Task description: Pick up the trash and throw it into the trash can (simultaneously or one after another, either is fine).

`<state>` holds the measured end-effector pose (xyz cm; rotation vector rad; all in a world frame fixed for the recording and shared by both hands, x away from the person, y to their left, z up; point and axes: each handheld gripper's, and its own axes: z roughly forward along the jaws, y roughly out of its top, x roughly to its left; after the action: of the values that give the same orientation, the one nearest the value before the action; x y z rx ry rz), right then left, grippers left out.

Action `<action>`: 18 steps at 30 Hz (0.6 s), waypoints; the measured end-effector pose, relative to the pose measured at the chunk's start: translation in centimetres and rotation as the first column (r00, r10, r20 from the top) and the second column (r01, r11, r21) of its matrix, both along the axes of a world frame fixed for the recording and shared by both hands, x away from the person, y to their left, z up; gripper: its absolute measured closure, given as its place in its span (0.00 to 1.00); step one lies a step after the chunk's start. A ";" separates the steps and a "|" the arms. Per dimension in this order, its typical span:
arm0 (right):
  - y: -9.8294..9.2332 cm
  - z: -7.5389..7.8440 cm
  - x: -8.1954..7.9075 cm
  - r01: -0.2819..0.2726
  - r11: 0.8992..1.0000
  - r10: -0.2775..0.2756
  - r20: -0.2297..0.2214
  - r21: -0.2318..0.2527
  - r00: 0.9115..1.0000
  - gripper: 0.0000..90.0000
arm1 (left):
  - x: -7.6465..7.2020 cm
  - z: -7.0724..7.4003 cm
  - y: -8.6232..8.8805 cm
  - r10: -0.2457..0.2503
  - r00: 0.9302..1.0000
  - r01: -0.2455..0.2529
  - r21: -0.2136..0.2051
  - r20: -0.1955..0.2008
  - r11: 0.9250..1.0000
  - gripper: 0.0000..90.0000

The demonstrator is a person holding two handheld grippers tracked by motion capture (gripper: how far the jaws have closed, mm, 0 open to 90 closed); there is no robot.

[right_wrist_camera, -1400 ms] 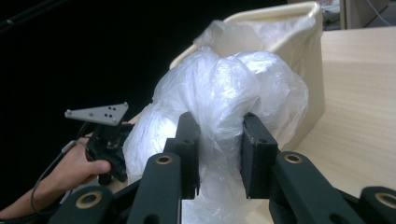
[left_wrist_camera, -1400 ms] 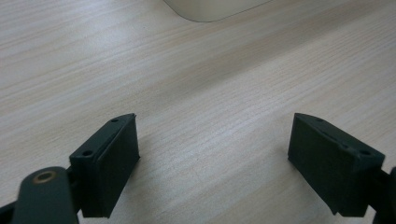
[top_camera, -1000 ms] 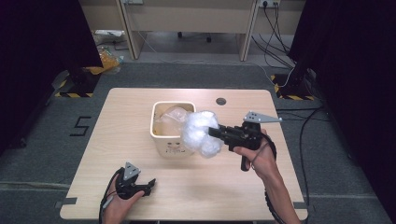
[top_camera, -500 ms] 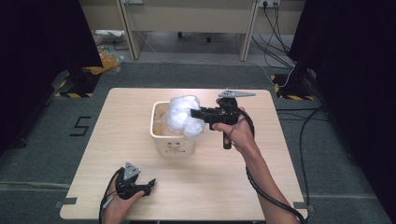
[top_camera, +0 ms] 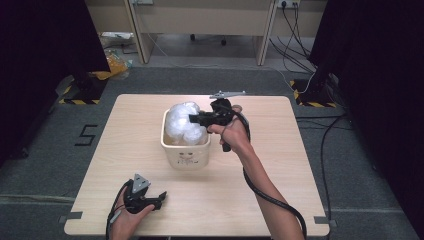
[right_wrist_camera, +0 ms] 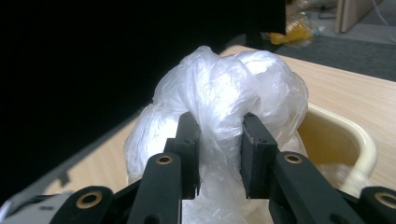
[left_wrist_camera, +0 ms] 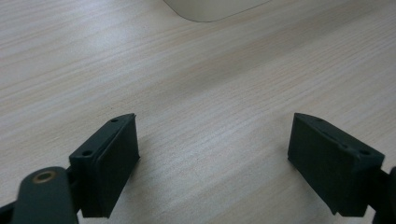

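The left gripper (top_camera: 159, 198) rests low on the near-left tabletop (top_camera: 280, 165), jaws wide apart with nothing between them, well clear of the work. Further right, the cream bin (top_camera: 186, 154) stands upright near the middle, mouth up. The plastic bag (top_camera: 182, 121), a crumpled white bundle, sits over the bin's mouth, bulging above the rim. The right gripper (right_wrist_camera: 219, 156) has its jaws clamped on a gathered fold of it. To do this well, I judge the bundle should be centred over the opening and lowered straight down before release. The bag is a rounded lump with no clear long axis; its pinched end faces the right gripper.
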<state>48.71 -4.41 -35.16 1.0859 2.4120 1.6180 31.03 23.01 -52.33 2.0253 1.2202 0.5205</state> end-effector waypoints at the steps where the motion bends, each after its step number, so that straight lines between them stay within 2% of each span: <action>1: 0.4 -0.3 0.2 0.003 1.000 -0.003 -0.001 -0.017 1.000 0.80 | 0.0 0.0 0.0 0.000 1.000 0.000 0.000 0.000 1.000 0.17; 4: 1.1 -1.2 0.5 0.000 0.999 0.000 -0.009 -0.047 1.000 0.80 | 0.0 0.0 0.0 0.000 1.000 0.000 -0.001 0.000 1.000 0.17; 6: 1.6 -2.0 0.6 0.000 0.996 -0.001 -0.011 -0.089 1.000 0.80 | 0.0 0.0 0.0 0.000 1.000 0.000 -0.001 0.000 1.000 0.17; 11: 2.1 -3.6 1.0 -0.017 0.993 0.011 -0.050 -0.119 0.999 0.81 | 0.0 0.0 0.0 -0.001 1.000 0.001 0.001 0.001 1.000 0.17; 13: 2.4 -3.8 0.9 -0.025 0.990 0.017 -0.055 -0.139 0.998 0.81 | 0.0 0.0 0.0 -0.001 1.000 0.001 0.001 0.001 1.000 0.17; 18: 3.4 -3.8 0.7 -0.047 0.975 0.037 -0.050 -0.215 0.998 0.81 | 0.0 0.0 0.0 -0.001 1.000 0.001 0.000 0.001 1.000 0.17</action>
<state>49.36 -1.04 -38.91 1.0520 2.5818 1.3146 31.03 23.02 -52.33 2.0258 1.2192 0.5210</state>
